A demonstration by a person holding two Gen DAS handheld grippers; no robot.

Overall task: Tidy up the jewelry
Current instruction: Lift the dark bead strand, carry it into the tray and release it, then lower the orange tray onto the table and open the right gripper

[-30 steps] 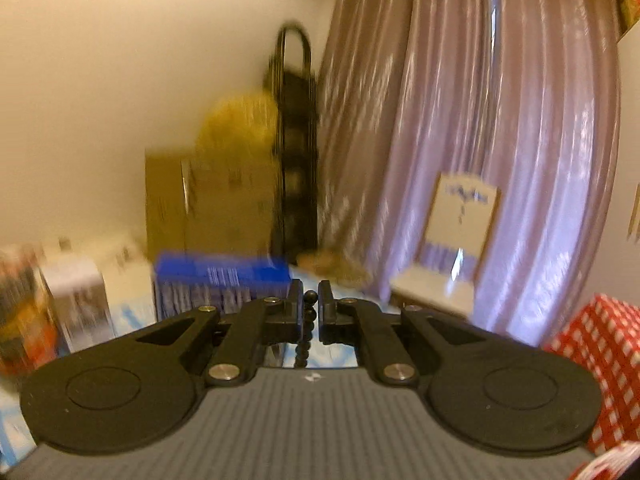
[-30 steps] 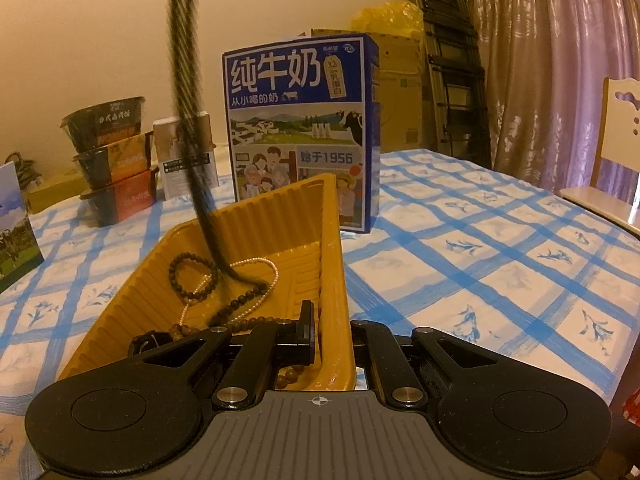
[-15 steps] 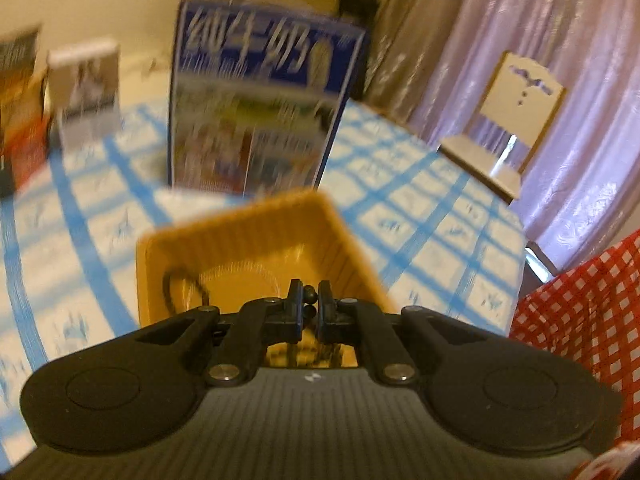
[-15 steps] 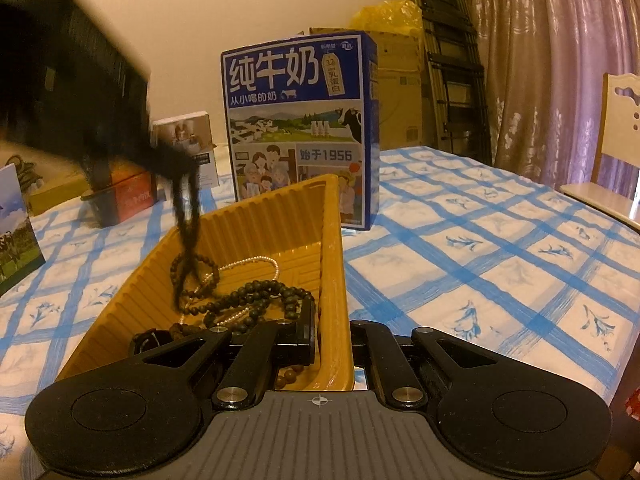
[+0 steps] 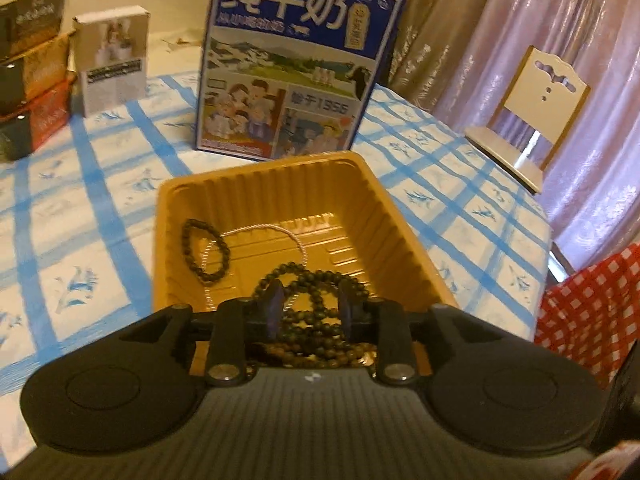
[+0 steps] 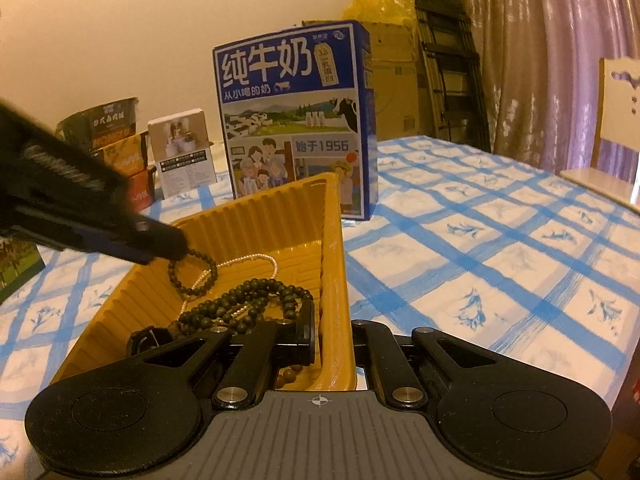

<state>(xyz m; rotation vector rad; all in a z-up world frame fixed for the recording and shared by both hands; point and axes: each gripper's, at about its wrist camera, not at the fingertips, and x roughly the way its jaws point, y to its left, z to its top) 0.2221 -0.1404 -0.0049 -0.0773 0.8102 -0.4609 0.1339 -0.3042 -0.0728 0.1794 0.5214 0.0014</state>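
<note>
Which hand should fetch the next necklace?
Left. The left gripper is opening above the dark beads in the yellow tray, so it comes free. The right gripper is pinching the tray's wall, steadying it.

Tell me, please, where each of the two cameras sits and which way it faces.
Left wrist: on the left gripper, looking steeply down into the yellow tray of bead strings; its own fingers show, jaws opening, beads lying between them.
Right wrist: on the right gripper, facing across the checked tablecloth; its fingers pinch the tray's right wall, and the left gripper enters from the left.
Shared: tray, beads, blue milk carton, chair.
</note>
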